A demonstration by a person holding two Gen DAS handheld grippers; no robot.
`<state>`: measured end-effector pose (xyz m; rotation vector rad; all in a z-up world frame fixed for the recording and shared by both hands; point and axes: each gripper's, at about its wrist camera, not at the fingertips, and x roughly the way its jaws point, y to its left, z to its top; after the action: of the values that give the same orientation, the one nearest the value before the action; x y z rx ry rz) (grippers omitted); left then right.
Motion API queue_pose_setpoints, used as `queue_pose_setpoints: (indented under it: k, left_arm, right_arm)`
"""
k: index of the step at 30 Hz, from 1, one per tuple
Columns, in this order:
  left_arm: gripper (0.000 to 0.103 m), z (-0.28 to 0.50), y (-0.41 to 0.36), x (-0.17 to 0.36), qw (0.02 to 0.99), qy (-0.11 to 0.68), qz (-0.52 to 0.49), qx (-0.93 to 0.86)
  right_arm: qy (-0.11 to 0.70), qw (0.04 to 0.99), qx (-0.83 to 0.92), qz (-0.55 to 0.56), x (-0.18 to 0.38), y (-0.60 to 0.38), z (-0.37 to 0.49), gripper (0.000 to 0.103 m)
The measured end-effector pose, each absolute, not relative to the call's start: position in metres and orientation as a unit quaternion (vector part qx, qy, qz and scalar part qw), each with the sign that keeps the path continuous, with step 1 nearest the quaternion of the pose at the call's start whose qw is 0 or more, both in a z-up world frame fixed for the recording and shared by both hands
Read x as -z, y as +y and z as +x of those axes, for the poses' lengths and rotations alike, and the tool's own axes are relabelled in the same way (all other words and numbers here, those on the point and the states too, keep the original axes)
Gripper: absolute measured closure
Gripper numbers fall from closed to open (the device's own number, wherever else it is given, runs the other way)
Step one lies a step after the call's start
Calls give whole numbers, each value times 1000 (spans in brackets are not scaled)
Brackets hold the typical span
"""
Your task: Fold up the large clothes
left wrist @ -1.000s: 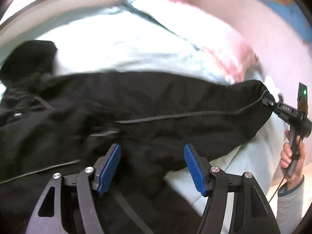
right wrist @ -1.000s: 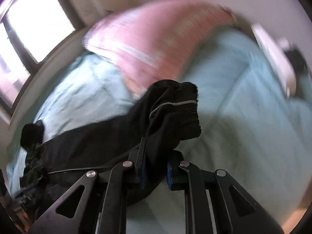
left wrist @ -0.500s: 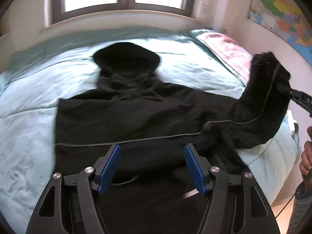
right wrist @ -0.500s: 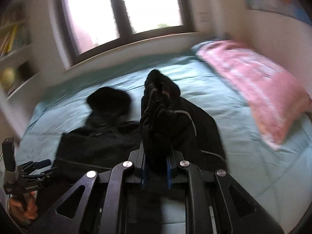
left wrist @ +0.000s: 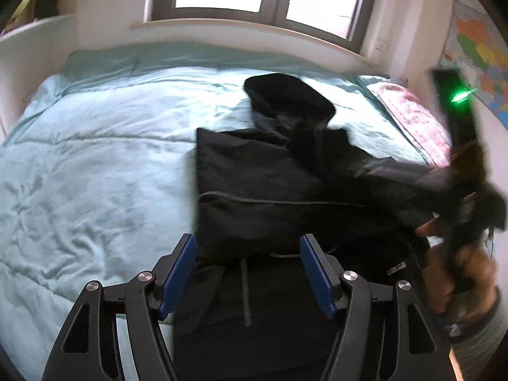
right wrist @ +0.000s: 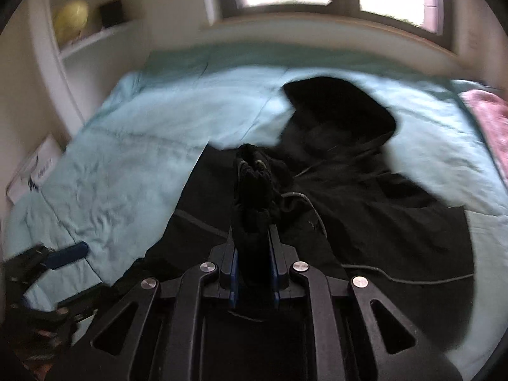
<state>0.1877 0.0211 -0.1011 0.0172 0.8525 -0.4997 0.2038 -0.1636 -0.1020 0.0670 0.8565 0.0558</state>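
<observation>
- Bed with a pale turquoise quilted cover (left wrist: 104, 171) is carrying the whole job; it is lying under a window, a pink patterned pillow (left wrist: 412, 117) at its right end.
- Large black hooded jacket (left wrist: 270, 190) is lying across the bed's middle, hood (right wrist: 339, 108) pointing toward the window. Left edge is looking straight, as if one side is already turned in; I judge the fold roughly at its first half.
- Black sleeve end (right wrist: 254, 190) is being carried above the jacket body, not yet laid down.
- Right gripper (right wrist: 254, 266) is clenching that sleeve end between its fingers.
- Left gripper (left wrist: 247, 270) is hovering over the jacket's near hem, fingers released, nothing between them.
- Remaining, by my reading: laying the sleeve, folding the hood and halving the body.
</observation>
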Motion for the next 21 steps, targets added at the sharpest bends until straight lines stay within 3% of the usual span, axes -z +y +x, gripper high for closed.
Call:
queue_pose_setpoints:
  k: [8, 12, 16, 21]
  left_arm:
    - [34, 199, 45, 129, 870, 438, 0, 226]
    - [34, 209, 38, 131, 861, 443, -4, 249]
    - [34, 234, 23, 139, 799, 482, -73, 352]
    - [34, 281, 1, 165, 770, 527, -138, 332]
  right_arm:
    - [490, 871, -21, 37, 206, -138, 244, 82]
    - [463, 879, -82, 76, 183, -155, 227, 67]
    - [410, 898, -114, 113, 139, -192, 190, 42]
    - [369, 923, -29, 109, 110, -271, 144, 42]
